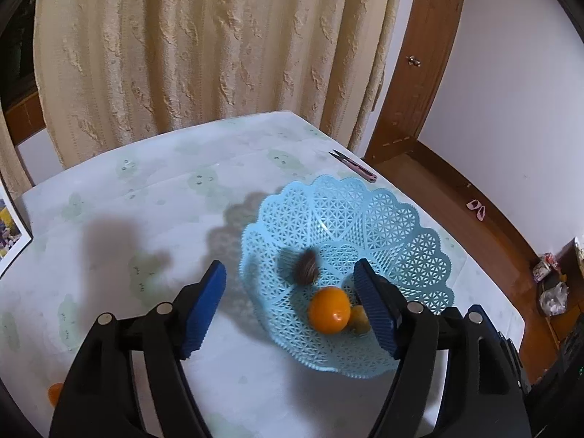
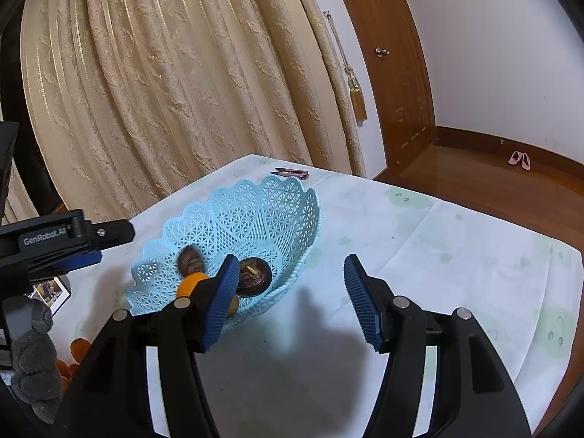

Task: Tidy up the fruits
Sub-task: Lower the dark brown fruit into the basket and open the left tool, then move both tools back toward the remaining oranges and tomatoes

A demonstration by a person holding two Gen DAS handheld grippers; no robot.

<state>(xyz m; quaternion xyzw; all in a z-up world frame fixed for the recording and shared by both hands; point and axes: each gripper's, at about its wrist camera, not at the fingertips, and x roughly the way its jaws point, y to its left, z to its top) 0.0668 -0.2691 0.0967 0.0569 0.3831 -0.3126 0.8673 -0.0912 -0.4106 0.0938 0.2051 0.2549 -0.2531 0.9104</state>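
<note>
A light blue lattice basket stands on the table and holds an orange, a small yellow fruit and a blurred dark brown fruit. My left gripper is open and empty, hovering above the basket's near edge. In the right wrist view the basket also holds a second dark round fruit. My right gripper is open and empty, just right of the basket. The left gripper's body shows at the left there.
Small pink snips lie behind the basket. More oranges sit at the table's near left, beside a grey plush toy. An orange shows by the left gripper. A curtain hangs behind the table.
</note>
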